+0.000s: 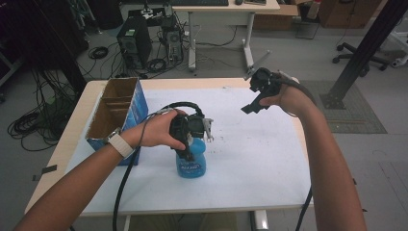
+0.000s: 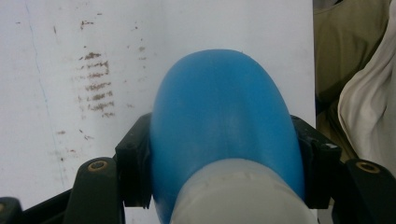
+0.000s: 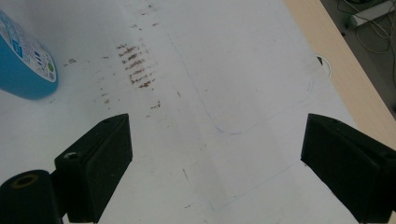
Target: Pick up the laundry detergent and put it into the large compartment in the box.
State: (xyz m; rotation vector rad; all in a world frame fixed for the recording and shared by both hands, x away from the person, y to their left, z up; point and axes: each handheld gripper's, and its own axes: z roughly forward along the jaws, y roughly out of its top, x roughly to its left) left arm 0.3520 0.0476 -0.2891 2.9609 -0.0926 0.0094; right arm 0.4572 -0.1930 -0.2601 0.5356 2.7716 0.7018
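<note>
A blue bottle (image 1: 192, 166) with a pale cap stands upright on the white sheet near the table's front middle. My left gripper (image 1: 191, 143) comes down over its top, and the black jaws press on both sides of the blue body (image 2: 224, 121) just below the cap; the left gripper (image 2: 224, 163) is shut on it. My right gripper (image 1: 252, 103) hangs in the air over the table's far right, apart from the bottle. In the right gripper view the right gripper (image 3: 215, 158) stands wide open with nothing between its jaws, and the bottle (image 3: 23, 65) lies off to the upper left.
An open cardboard box (image 1: 115, 110) with blue sides stands at the table's left, close to my left forearm. Brown smudges (image 3: 135, 70) mark the white sheet. The wooden table edge (image 3: 327, 56) runs along the right. A computer tower (image 1: 133, 43) and cables lie on the floor beyond.
</note>
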